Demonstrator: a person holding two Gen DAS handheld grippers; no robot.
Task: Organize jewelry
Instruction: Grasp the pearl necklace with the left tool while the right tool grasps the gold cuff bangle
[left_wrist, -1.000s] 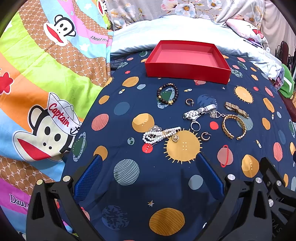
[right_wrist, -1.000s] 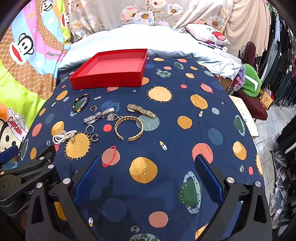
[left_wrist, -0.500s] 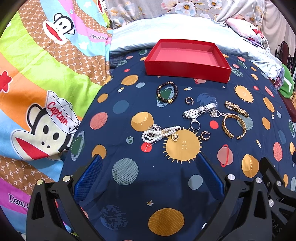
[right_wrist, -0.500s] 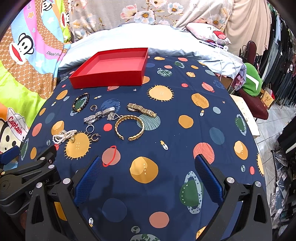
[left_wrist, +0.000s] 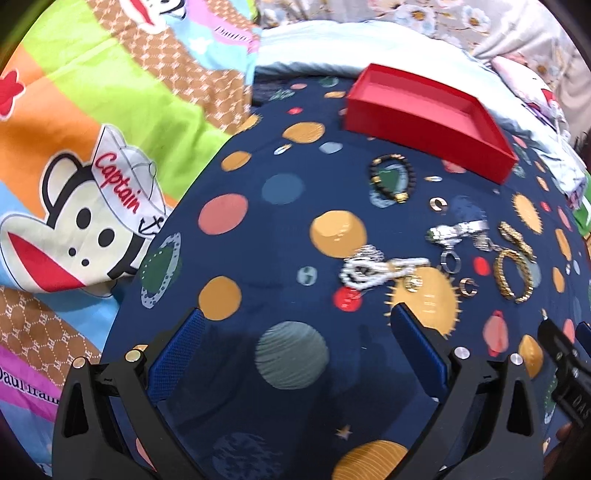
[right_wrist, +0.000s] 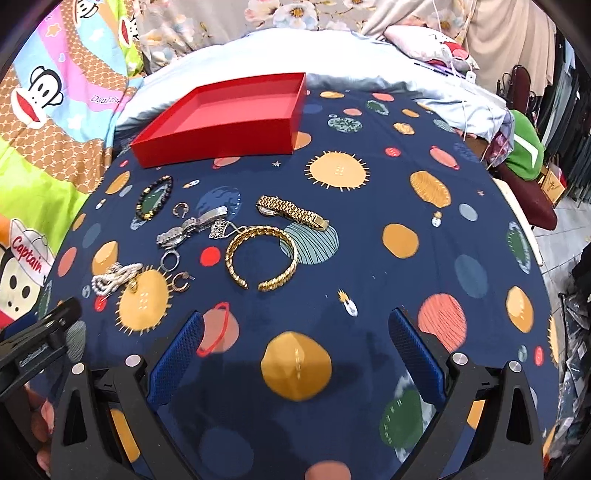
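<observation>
An empty red tray (right_wrist: 168, 142) (left_wrist: 417, 129) stands at the far side of the navy planet cloth. Jewelry lies loose in front of it: a gold cuff bangle (right_wrist: 261, 257), a gold link watch (right_wrist: 291, 211), a silver watch (right_wrist: 192, 226), a dark bead bracelet (right_wrist: 154, 197) (left_wrist: 392, 177), a pearl bracelet (right_wrist: 116, 277) (left_wrist: 380, 269), and small rings and hoop earrings. My right gripper (right_wrist: 295, 321) hovers open just short of the bangle. My left gripper (left_wrist: 297, 317) is open too, near and left of the pearls. Neither holds anything.
A bright cartoon-monkey blanket (left_wrist: 92, 166) lies to the left, pale bedding (right_wrist: 258, 51) behind the tray. The cloth's right edge drops off beside a green-and-maroon chair (right_wrist: 524, 158). Part of a hand (right_wrist: 37, 417) shows at the lower left of the right wrist view.
The left gripper has swung left and tilted, so the jewelry now sits to its right. The right gripper has moved forward, closer to the gold bangle. Both stayed open; no item moved.
</observation>
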